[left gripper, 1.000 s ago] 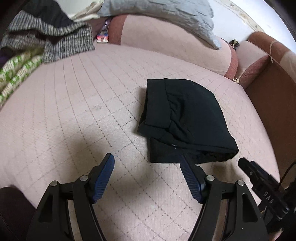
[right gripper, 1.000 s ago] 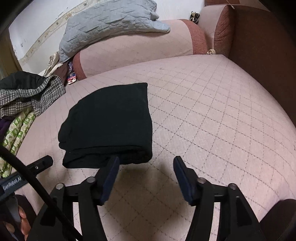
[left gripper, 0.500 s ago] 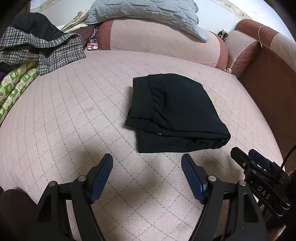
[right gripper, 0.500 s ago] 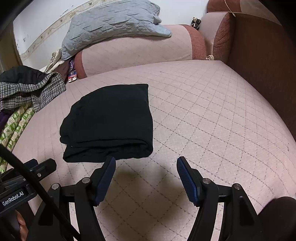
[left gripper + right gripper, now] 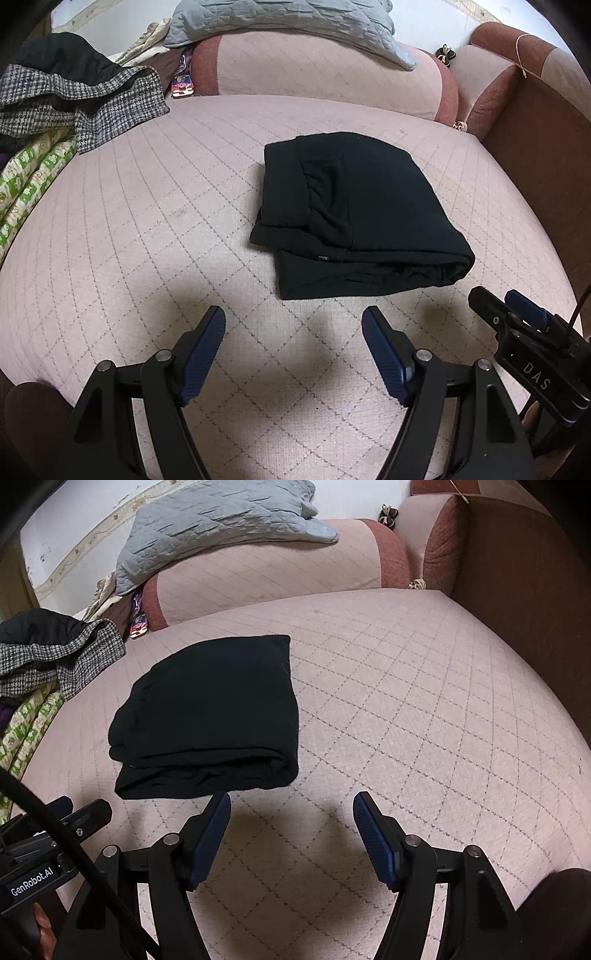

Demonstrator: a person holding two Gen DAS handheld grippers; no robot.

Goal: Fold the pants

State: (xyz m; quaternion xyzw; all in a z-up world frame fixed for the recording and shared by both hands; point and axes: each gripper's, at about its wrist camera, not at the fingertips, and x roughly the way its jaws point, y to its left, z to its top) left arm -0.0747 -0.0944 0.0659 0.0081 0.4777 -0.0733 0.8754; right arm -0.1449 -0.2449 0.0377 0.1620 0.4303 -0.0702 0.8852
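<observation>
While pants (image 5: 354,218) lie folded | both hand-held grippers spread, empty

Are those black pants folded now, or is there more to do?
They look done: the black pants lie as a compact layered bundle on the pink quilted couch. Nothing is in hand; the left gripper and right gripper are both open and clear of the cloth. At most some tidying remains.

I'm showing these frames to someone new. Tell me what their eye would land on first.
The folded black pants stand out first, a dark bundle lying mid-way across the pale pink quilted sofa seat. Next come the two open grippers, left and right, their blue fingers apart in the foreground, short of the pants. A houndstooth garment is heaped at far left.
</observation>
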